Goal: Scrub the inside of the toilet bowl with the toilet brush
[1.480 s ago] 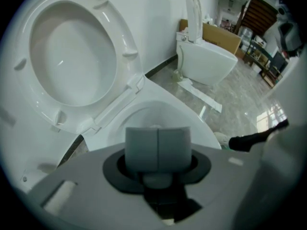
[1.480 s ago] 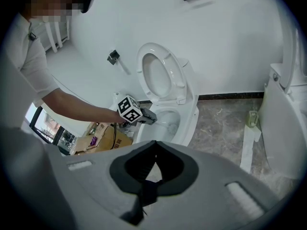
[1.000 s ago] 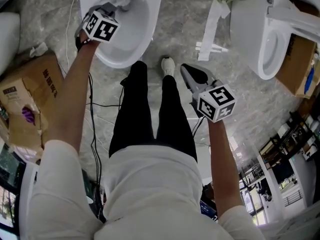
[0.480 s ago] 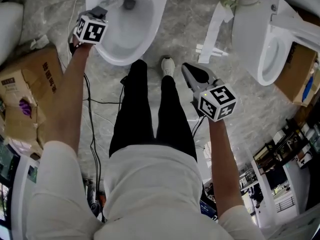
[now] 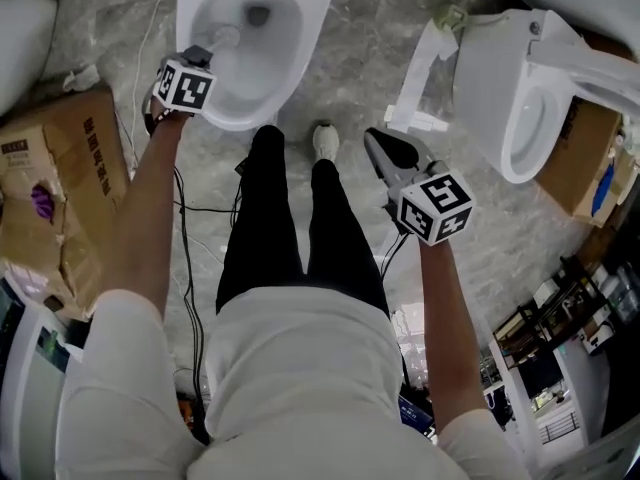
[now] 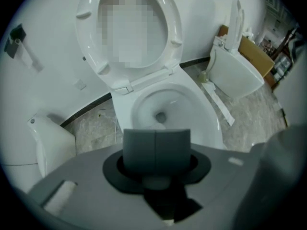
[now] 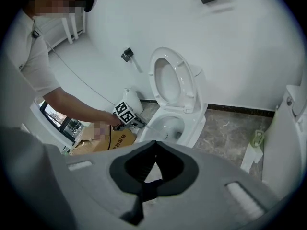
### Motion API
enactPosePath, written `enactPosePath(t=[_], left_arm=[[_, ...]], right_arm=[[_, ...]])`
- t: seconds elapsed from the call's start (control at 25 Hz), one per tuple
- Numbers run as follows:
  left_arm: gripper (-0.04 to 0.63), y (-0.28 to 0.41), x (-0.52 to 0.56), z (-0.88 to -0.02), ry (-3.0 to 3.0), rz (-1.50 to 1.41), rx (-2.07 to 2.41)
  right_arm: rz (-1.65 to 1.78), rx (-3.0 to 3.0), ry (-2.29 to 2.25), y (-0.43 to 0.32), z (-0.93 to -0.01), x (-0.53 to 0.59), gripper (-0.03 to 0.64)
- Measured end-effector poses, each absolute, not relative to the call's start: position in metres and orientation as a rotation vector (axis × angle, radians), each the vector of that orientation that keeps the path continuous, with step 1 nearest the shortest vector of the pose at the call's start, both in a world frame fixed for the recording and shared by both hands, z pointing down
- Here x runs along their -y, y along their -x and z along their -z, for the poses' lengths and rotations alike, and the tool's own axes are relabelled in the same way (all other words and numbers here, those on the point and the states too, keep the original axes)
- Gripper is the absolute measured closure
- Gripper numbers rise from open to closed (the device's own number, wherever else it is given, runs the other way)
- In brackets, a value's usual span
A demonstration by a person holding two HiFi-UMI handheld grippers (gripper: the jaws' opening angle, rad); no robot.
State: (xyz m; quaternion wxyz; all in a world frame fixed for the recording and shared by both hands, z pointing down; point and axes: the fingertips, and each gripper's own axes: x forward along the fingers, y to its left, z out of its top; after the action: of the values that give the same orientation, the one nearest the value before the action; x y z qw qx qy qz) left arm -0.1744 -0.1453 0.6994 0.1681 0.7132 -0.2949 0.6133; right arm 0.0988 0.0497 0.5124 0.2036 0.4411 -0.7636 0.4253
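Toilet brush (image 5: 226, 36) reaches into toilet bowl (image 5: 292, 30) at its left side, handle pinched in left gripper (image 5: 204, 50), jaws pressed tight on it just over the rim. Right gripper (image 5: 372, 138) hangs above the floor (image 5: 350, 58) beside the person's leg (image 5: 345, 218), jaws closed together, holding nothing.

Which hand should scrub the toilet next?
Left. The left hand-held gripper holds the brush, its head inside the toilet bowl. The right hand-held gripper is shut, empty, over the floor.

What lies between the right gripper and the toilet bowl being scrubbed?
In the head view, the person's white shoe and dark trouser legs, standing on marble floor, lie between the right gripper and the toilet bowl.
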Motion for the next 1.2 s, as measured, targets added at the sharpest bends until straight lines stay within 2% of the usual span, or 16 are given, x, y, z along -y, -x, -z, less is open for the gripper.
enactPosePath(t=[0.24,0.6,1.2], left_arm=[[0.442,0.161,0.103,-0.667,-2.022,-1.575,0.884],[0.442,0.125,0.033,-0.543,-2.087,-1.353,1.033],[0.442,0.125,-0.100,-0.396,-2.125,-1.129,1.284]], right_arm=[[-1.098,2.218,-1.159,-0.108,-0.482,-0.051,0.617],[-0.903,2.360,-0.995,-0.125,-0.404,-0.076,0.617],[-0.709,2.559,-0.874,-0.124,-0.310,-0.117,0.617]])
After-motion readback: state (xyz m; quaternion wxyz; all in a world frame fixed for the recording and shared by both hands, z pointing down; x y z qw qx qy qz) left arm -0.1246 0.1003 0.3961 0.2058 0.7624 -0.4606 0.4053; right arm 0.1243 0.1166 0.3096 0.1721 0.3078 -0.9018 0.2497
